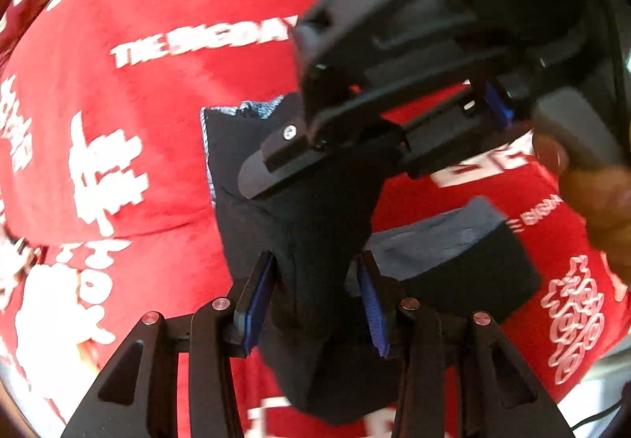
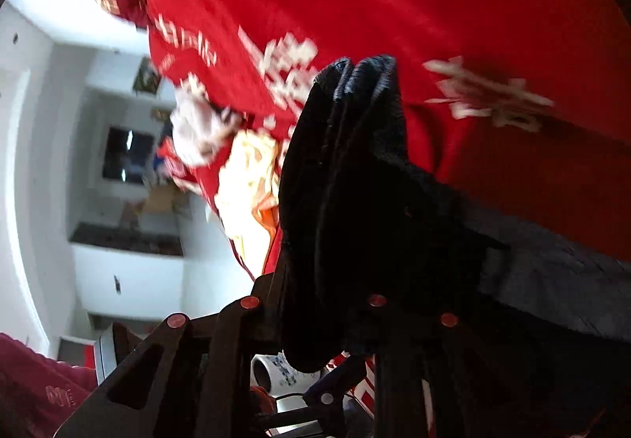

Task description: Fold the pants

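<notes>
Red printed cloth (image 1: 189, 4) with white lettering as backdrop, dark soft pants (image 1: 315, 225) bunched in thick folds above it, left gripper (image 1: 317, 300) jaws clamped on the fabric, right gripper (image 2: 327, 272) likewise pinching a wad.

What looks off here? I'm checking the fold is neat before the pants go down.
The pants hang as a bunched, twisted clump rather than a flat fold. Both the left gripper and the right gripper pinch the same wad close together, and a grey inner flap sticks out sideways above the red printed cloth.
</notes>
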